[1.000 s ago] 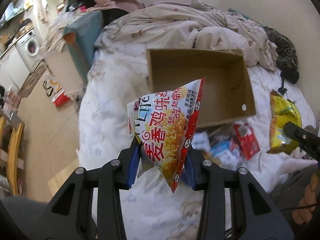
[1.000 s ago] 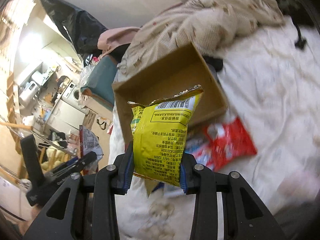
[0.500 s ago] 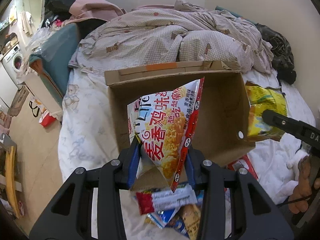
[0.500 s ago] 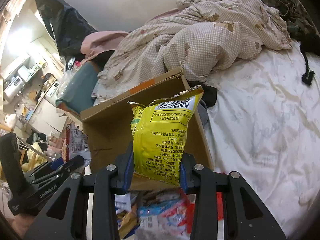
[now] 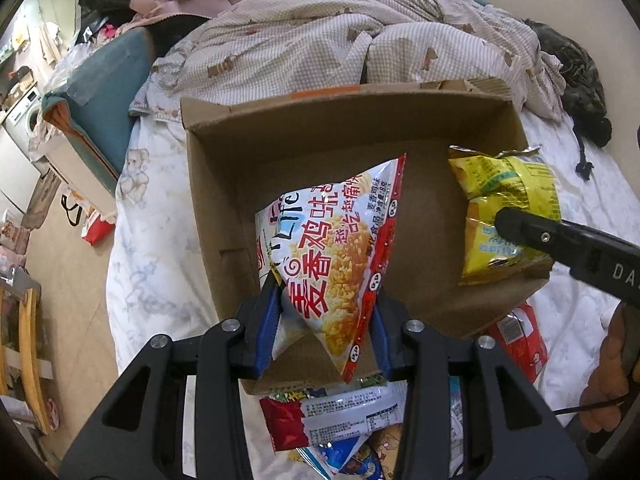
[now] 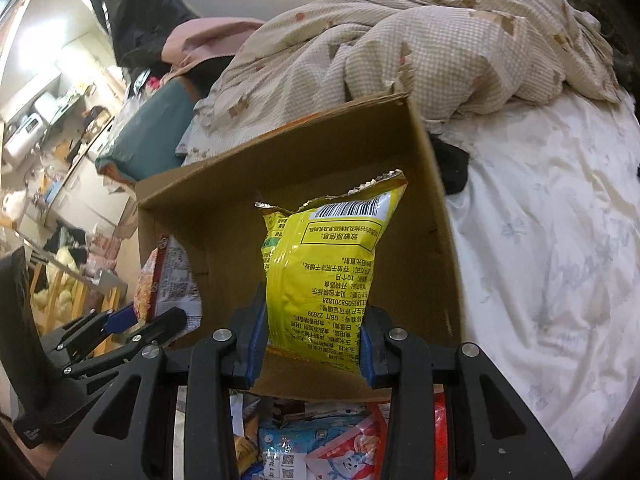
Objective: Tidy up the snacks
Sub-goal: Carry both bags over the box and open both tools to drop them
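My left gripper [image 5: 324,320] is shut on a red and white snack bag [image 5: 336,248] and holds it over the near part of an open cardboard box [image 5: 320,128] on the bed. My right gripper [image 6: 312,340] is shut on a yellow snack bag [image 6: 324,264] and holds it over the same box [image 6: 424,208], at its right side. The yellow bag [image 5: 508,216] and a right finger [image 5: 560,240] show in the left wrist view. The left gripper [image 6: 132,320] with its bag [image 6: 168,280] shows at the left of the right wrist view.
Several loose snack packets [image 5: 344,420] lie on the white sheet in front of the box, also in the right wrist view [image 6: 320,440]. A crumpled checked duvet [image 5: 340,36] lies behind the box. The bed's left edge drops to the floor [image 5: 72,272].
Both grippers have moved forward with their bags, from above the loose packets to over the open box. The box now fills the middle of both views.
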